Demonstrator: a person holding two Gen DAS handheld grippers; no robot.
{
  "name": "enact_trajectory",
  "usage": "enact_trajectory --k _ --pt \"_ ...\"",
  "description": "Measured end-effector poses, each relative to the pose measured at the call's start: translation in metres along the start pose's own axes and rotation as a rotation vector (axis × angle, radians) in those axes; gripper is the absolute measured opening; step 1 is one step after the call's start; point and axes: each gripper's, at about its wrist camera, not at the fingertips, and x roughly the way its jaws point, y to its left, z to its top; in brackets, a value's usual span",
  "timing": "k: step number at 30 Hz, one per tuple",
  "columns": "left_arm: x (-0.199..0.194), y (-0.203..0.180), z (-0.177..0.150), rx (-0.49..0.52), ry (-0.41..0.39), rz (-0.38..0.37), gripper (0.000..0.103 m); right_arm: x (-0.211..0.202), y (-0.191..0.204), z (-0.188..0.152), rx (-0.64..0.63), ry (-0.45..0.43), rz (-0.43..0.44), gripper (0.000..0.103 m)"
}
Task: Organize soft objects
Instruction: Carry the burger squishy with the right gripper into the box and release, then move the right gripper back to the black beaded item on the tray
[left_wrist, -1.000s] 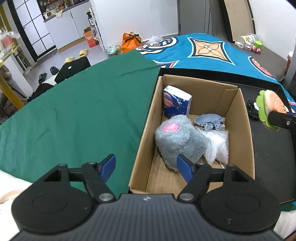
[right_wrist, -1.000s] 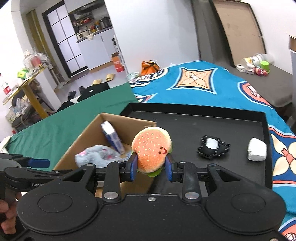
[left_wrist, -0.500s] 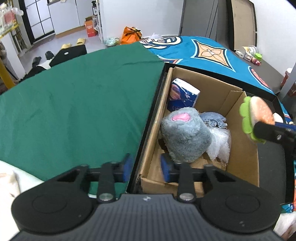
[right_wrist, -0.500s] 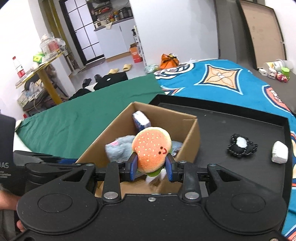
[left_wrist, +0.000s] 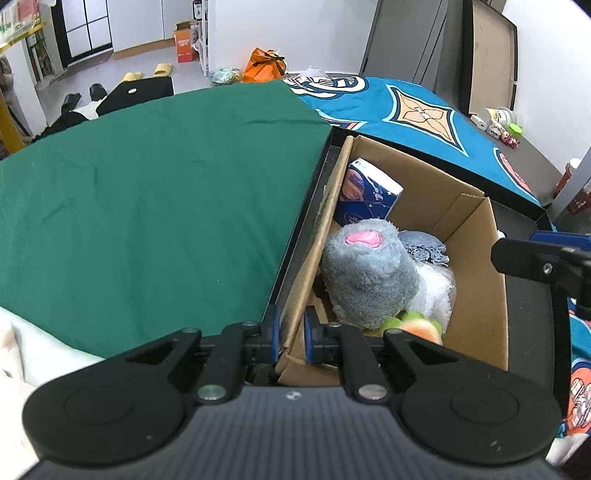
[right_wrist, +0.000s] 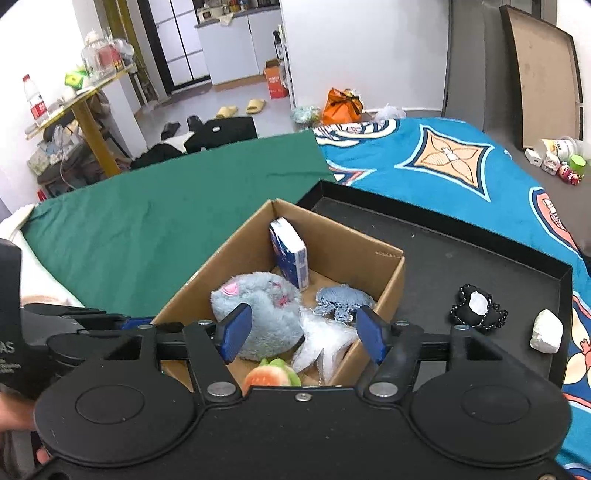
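A cardboard box (left_wrist: 476, 258) stands on a black tray (right_wrist: 461, 258). My left gripper (left_wrist: 291, 334) is shut on the box's near left wall, one pad on each side of it. My right gripper (right_wrist: 303, 332) hovers over the box (right_wrist: 332, 236) with its jaws opening and nothing between them. The burger plush (right_wrist: 273, 373) lies loose at the near end of the box, beside a grey furry plush (right_wrist: 258, 306). In the left wrist view the burger plush (left_wrist: 417, 326) shows just behind my fingers.
Also in the box are a blue tissue pack (right_wrist: 290, 254), a grey-blue knitted toy (right_wrist: 341, 299) and a clear plastic bag (right_wrist: 325, 343). On the tray to the right lie a black plush (right_wrist: 476, 308) and a white lump (right_wrist: 546, 330). Green cloth (left_wrist: 147, 184) lies left.
My left gripper moved onto the box's wall and shut on it. My right gripper carried the burger plush over the box, opened, and the plush dropped in.
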Motion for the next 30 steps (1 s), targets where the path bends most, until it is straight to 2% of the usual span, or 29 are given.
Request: enact_trajectory --k 8,16,19,21,24,30 --pt "-0.002 -0.003 0.000 0.007 0.012 0.010 0.012 0.008 -0.013 -0.004 0.008 0.058 0.011 0.065" --pt "-0.007 -0.017 0.009 0.057 0.007 0.063 0.018 0.001 -0.043 -0.008 0.031 0.039 -0.006 0.068" --pt "-0.007 -0.024 0.013 0.070 0.008 0.087 0.037 0.002 -0.058 -0.010 0.072 0.028 -0.007 0.069" --pt "-0.008 -0.028 0.015 0.082 -0.001 0.109 0.055 0.003 -0.067 -0.012 0.091 0.014 -0.007 0.069" --pt "-0.008 -0.034 0.018 0.091 -0.011 0.142 0.063 0.005 -0.081 -0.015 0.113 -0.002 -0.016 0.069" --pt "0.000 -0.049 0.023 0.113 0.012 0.174 0.065 0.011 -0.111 -0.024 0.165 -0.043 -0.031 0.069"
